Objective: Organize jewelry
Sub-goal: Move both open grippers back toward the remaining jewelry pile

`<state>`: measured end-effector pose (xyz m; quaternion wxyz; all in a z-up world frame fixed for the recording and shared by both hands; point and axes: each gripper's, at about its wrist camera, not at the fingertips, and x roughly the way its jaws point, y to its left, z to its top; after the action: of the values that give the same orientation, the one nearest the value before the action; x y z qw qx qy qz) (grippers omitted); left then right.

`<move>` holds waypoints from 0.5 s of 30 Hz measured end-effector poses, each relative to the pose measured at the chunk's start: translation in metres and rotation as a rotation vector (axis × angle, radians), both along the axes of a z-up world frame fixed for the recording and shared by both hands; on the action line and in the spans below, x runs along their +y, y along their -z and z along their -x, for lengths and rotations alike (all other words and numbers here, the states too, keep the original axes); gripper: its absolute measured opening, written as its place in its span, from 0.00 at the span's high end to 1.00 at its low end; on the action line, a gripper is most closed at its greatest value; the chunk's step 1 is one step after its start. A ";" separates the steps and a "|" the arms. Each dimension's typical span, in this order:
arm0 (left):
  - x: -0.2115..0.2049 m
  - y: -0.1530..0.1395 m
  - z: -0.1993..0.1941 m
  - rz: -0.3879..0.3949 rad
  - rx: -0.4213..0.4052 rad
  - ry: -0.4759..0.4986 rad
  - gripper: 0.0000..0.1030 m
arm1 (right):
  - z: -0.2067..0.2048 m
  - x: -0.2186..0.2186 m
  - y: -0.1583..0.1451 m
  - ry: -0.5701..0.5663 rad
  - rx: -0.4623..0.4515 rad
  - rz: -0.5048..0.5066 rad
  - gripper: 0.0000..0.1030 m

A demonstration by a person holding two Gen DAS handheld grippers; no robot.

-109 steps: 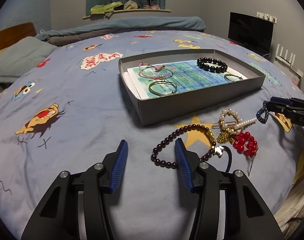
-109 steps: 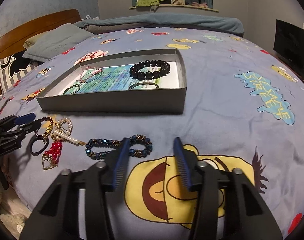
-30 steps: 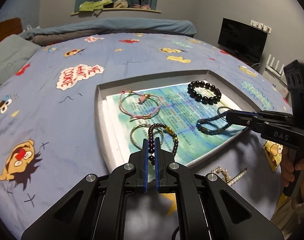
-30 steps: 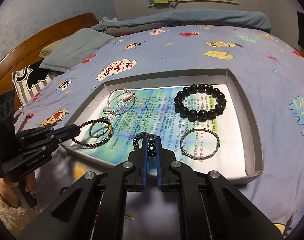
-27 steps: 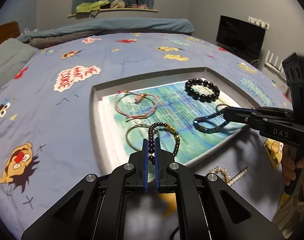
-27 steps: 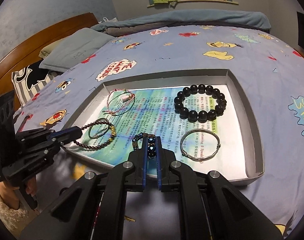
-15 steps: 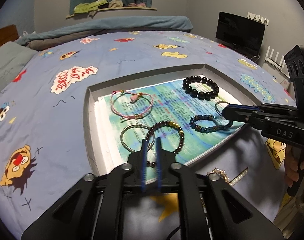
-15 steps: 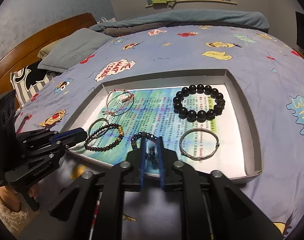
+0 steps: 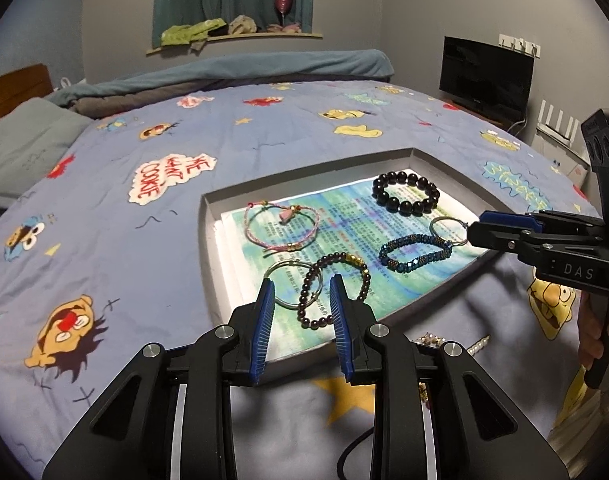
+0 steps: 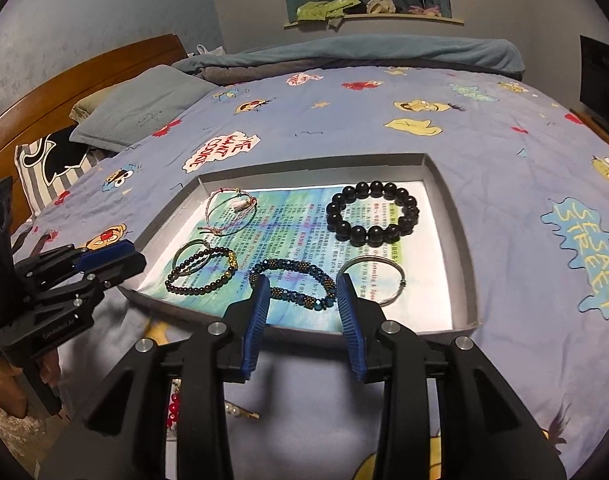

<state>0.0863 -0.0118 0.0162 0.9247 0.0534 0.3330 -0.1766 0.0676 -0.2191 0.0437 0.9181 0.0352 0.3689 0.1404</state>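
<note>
Left wrist view: left tool point(image 9: 300, 300) held low over the near rim of the grey tray point(image 9: 206, 240), fingers spread and empty, dark-red bead bracelet point(image 9: 336, 288) lying between them on the printed paper liner point(image 9: 344, 232). Right wrist view: right tool point(image 10: 302, 300), likewise spread, straddles the blue beaded bracelet point(image 10: 294, 282); black bead bracelet point(image 10: 373, 213) and thin metal bangle point(image 10: 374, 280) lie beyond.

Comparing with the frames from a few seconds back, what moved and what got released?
Both bracelets went from the bedspread into the tray. The left gripper let go of the dark red bead bracelet, now overlapping a thin ring; the right gripper released the blue beaded bracelet. Both are open now. The black bead bracelet, pink cord bracelet and silver bangle stayed put.
</note>
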 end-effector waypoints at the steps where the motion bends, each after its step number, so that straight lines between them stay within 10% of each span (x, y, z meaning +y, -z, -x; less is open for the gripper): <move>1: 0.001 -0.001 0.002 0.001 -0.002 -0.003 0.72 | 0.002 0.000 -0.001 0.003 -0.004 0.004 0.61; 10: 0.008 -0.005 0.017 -0.029 -0.029 -0.028 0.57 | 0.023 -0.001 -0.009 0.035 -0.053 0.074 0.41; 15: 0.017 -0.008 0.031 -0.031 -0.062 -0.060 0.35 | 0.037 -0.003 -0.014 0.098 -0.107 0.114 0.08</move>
<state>0.0552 0.0055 0.0243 0.9386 0.0632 0.3083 -0.1418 0.0308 -0.2225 0.0574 0.9428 -0.0069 0.3244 0.0759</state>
